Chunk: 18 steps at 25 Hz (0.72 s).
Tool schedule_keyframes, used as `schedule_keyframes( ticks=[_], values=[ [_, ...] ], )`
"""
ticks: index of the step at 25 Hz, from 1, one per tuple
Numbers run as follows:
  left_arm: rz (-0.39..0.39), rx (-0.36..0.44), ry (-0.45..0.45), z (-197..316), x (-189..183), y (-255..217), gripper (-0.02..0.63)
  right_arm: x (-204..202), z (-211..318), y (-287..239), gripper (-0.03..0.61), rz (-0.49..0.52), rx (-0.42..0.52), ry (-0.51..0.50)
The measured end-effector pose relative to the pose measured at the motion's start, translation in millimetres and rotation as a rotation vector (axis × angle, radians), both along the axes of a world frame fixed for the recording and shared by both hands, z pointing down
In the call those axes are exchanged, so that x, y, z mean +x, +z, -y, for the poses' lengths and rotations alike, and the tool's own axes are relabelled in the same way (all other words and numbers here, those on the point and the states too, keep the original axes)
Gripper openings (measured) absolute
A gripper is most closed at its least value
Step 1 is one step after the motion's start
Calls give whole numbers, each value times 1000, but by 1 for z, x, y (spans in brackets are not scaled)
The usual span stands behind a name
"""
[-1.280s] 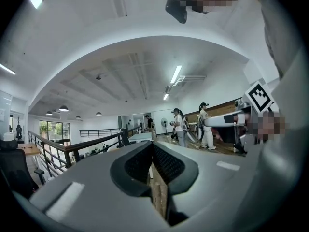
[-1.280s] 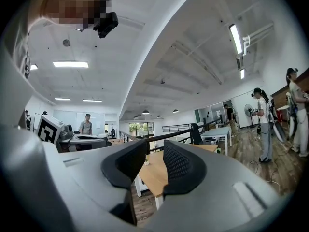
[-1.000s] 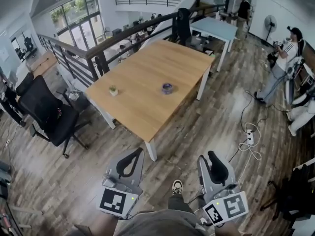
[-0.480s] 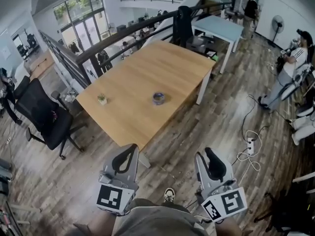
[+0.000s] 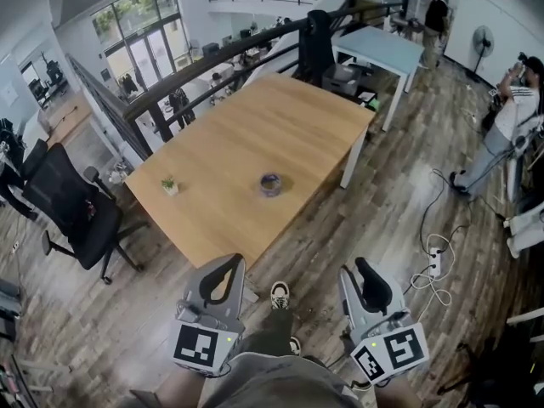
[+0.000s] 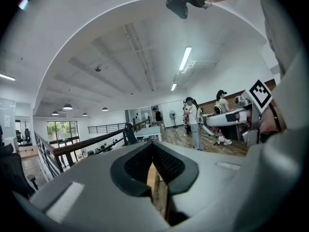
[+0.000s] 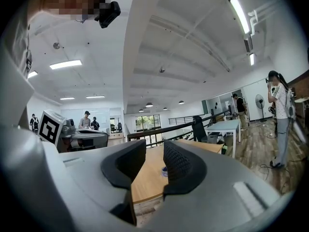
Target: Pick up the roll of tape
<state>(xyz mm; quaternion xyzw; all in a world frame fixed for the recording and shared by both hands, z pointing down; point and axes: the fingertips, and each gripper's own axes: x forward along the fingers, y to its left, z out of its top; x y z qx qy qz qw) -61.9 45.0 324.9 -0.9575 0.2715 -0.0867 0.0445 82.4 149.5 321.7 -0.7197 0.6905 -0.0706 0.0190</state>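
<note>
Jaws: left gripper (image 5: 234, 263) together | right gripper (image 5: 365, 268) narrowly apart | roll of tape (image 5: 271, 184): small bluish ring, flat on table (image 5: 255, 126)

roll of tape (image 7: 164, 171) partly behind right claw (image 7: 154, 154), tiny plant (image 5: 169, 185) indistinct

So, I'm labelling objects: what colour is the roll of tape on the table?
The roll of tape is bluish-purple, clearest in the head view.

A bluish roll of tape (image 5: 271, 184) lies on the pale wooden desk (image 5: 280, 117); a tiny green potted plant (image 5: 170, 185) stands near its left corner.
</note>
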Motion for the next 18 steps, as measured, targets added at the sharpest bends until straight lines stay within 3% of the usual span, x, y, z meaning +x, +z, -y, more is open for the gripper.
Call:
schedule_keyframes(
  ticks=[6, 18],
  values=[
    [5, -8, -10, 51, 22, 11, 2, 27, 49, 12, 98, -2, -22, 3],
    [36, -58, 4, 179, 101, 25, 2, 98, 187, 24, 97, 21, -87, -31]
  ],
)
